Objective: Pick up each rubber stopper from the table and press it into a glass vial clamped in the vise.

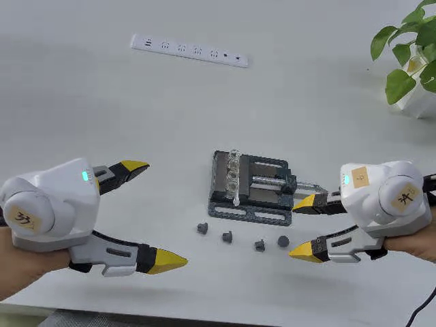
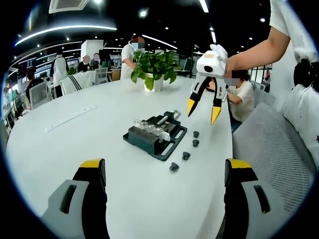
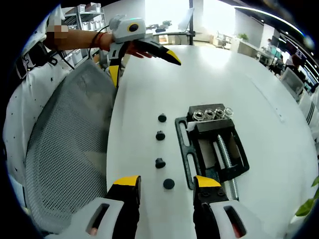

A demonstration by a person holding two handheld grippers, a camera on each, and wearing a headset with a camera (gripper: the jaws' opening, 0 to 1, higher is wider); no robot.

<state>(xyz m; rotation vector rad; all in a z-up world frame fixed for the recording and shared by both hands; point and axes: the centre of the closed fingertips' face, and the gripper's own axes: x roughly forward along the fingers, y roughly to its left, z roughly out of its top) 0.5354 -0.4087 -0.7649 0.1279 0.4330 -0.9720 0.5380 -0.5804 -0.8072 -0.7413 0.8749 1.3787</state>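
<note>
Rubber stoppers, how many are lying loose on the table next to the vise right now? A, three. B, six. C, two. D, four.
D: four dark stoppers lie in a loose row on the white table along the near side of the vise, and the right gripper view shows the same four.

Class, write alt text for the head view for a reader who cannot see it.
A vise clamps a row of glass vials, four dark rubber stoppers loose before it. The left gripper and right gripper, both open, flank it.
</note>
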